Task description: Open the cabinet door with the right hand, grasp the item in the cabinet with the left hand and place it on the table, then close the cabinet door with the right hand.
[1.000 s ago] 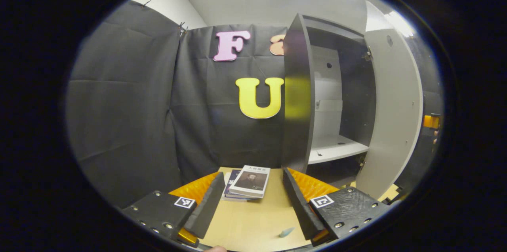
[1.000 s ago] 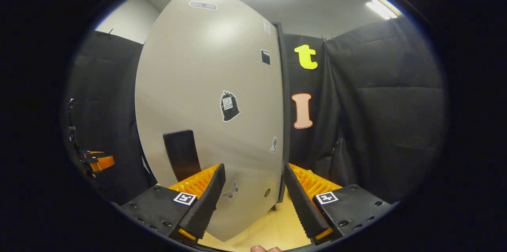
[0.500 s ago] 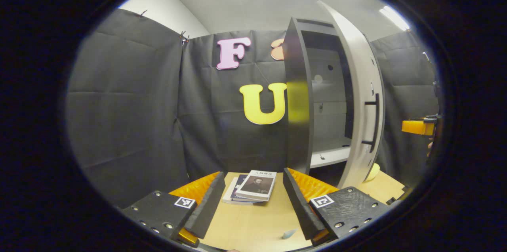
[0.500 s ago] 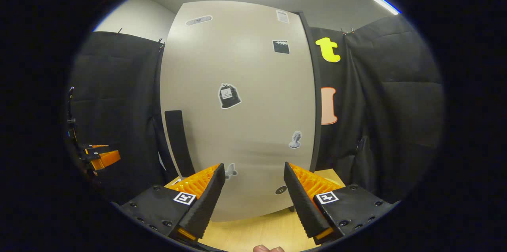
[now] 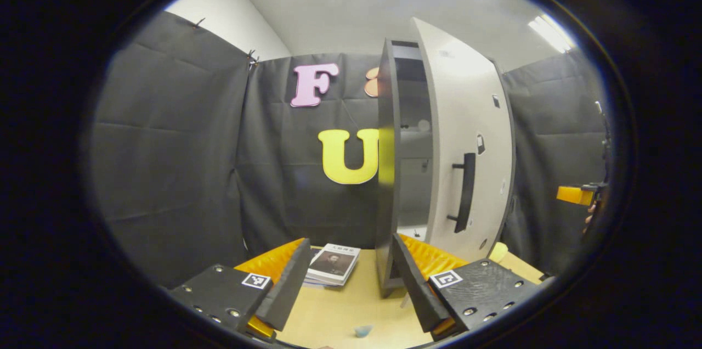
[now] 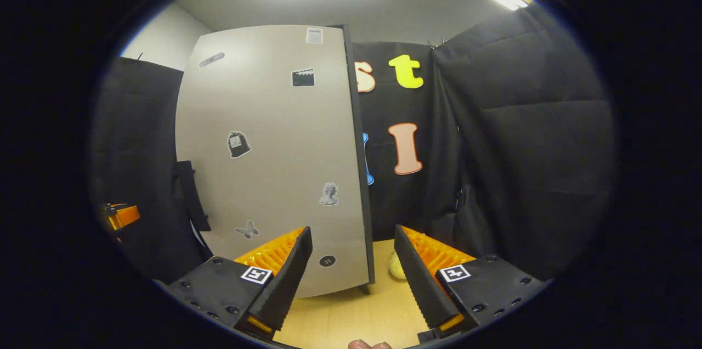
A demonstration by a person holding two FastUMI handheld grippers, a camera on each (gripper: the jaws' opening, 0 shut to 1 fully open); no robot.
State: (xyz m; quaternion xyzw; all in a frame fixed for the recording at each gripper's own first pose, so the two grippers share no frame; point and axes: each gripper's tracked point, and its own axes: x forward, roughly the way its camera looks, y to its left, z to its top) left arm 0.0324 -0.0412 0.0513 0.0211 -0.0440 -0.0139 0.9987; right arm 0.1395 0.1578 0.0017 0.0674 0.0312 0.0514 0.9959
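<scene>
While both grippers hang free above the table [image 5: 351,305], neither touches anything. In the left gripper view the left gripper [image 5: 348,277] has its fingers spread wide with nothing between them. A small bluish scrap [image 5: 362,331] lies on the wood near the bottom edge. Just past the fingertips the books [image 5: 332,264], a short stack, lie flat on the table, left of the cabinet [image 5: 388,173] foot and out of it. The cabinet stands upright behind, dark side panel edge-on. Its door [image 5: 466,151] is ajar, a narrow gap showing dim shelves inside; the handle [image 5: 465,191] is a dark vertical bar on the door front. A pale round thing [image 5: 498,252] sits on the table at the door's lower right. Far right, the other gripper shows at the rim.

In the right gripper view the right gripper [image 6: 351,277] is also spread, gripping nothing, set back from the door [image 6: 274,162]. Stickers [image 6: 238,144] dot the door face. The handle [image 6: 192,195] is at the door's left edge. The pale round thing [image 6: 396,265] rests on the table [image 6: 356,316] between the fingertips, farther off. At the far left the left gripper [image 6: 122,216] peeks in.
</scene>
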